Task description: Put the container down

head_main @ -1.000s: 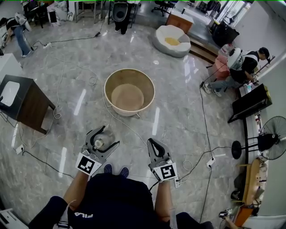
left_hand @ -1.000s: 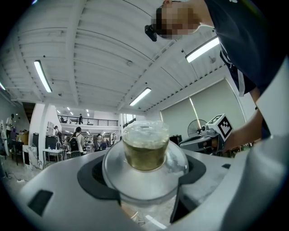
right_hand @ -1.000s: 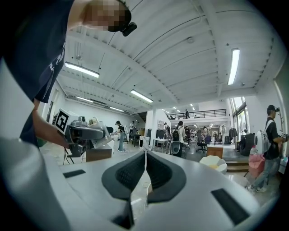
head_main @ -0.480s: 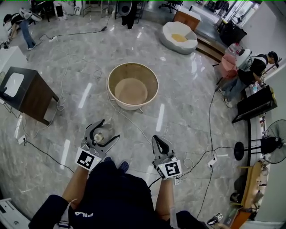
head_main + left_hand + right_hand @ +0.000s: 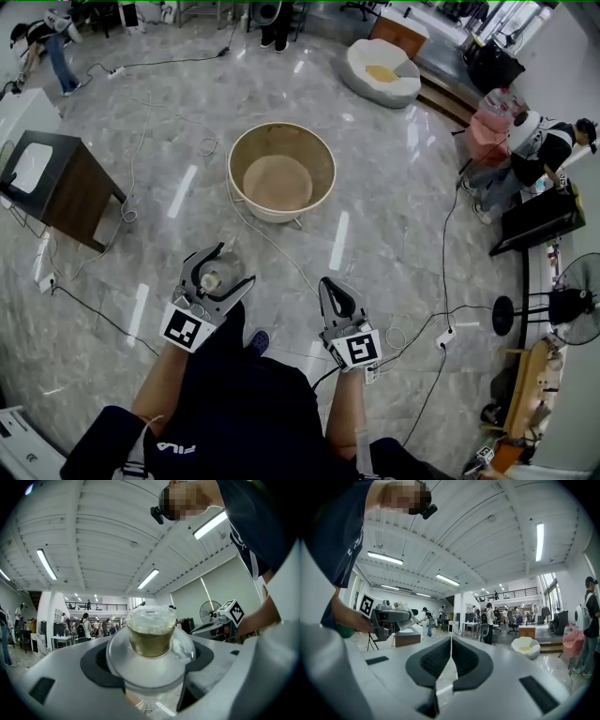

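Out on the marble floor (image 5: 394, 216), a person stands with a gripper in each hand, both held out at about waist level. From where I stand, the left gripper (image 5: 232, 264) has its jaws spread wide and clamped around a clear container (image 5: 151, 634), which has something yellowish inside and a broad pale disc at the end nearest the gripper's body. That gripper points upward, so the container sits in the air with the ceiling lights behind it, not on any surface. The right gripper (image 5: 451, 644) carries nothing, its two dark pads pressed flat together. Ahead of both stands a round wooden tub (image 5: 279, 181), well apart from the container. A thin cable (image 5: 272, 246) runs across the floor from the tub toward the person's blue shoe (image 5: 258, 340). Off to the person's left is a dark wooden table (image 5: 80, 187), and a standing fan (image 5: 567, 305) is far to the right.
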A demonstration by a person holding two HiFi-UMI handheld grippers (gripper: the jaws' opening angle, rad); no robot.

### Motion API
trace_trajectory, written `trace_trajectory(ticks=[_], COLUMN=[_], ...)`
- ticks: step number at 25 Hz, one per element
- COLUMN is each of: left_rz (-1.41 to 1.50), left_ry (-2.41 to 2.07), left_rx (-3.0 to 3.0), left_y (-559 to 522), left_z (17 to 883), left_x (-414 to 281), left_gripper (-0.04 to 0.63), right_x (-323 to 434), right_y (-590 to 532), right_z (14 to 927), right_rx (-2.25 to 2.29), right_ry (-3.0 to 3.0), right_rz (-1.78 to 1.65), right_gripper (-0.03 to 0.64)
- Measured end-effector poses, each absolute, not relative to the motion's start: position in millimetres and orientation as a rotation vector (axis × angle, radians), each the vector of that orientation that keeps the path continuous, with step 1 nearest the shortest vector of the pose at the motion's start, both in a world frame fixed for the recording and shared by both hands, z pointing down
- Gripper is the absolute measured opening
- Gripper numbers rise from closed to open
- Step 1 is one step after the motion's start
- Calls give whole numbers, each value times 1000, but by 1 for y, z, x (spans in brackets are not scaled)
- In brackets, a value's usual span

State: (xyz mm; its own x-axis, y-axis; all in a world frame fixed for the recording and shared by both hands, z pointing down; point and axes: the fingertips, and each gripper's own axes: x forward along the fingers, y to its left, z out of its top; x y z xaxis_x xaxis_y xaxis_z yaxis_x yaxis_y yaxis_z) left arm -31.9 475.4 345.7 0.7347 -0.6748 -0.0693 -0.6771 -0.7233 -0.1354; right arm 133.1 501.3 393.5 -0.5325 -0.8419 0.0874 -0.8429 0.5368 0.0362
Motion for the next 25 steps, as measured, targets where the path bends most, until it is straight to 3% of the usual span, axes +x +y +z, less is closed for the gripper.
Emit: trace_trajectory(ticks=[25], left_rz=[14], left_ry=[1054], left_rx=[-2817], left_y=[332], left_z=[367], left_x=[-42], left_gripper=[359], right_x=[117], right_y=[370], right_z=[408], right_rx=[1477], right_ry=[-2592], right_rz=[41], right_gripper=[31])
